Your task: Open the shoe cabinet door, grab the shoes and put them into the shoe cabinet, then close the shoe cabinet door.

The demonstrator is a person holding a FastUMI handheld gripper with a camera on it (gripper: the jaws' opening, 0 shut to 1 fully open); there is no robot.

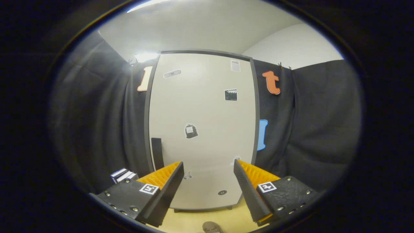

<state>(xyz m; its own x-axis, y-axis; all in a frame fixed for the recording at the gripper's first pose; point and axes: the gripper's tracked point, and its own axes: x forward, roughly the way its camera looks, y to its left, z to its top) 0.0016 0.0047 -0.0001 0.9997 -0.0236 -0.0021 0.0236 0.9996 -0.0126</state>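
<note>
A tall pale shoe cabinet [202, 129] with a dark frame stands straight ahead, its door shut. A dark vertical handle [157, 152] sits on the door's left side, just above my left finger. Several small stickers dot the door. My gripper [208, 168] is open, its fingers wide apart with nothing between them, a short way in front of the door's lower half. The toe of a shoe [212, 227] peeks out on the wooden floor below, between the fingers.
Black cloth walls close in on both sides of the cabinet. A small stack of white and dark boxes [123, 175] lies on the floor left of the cabinet, behind my left finger. Light wooden floor [190, 220] runs in front of the cabinet.
</note>
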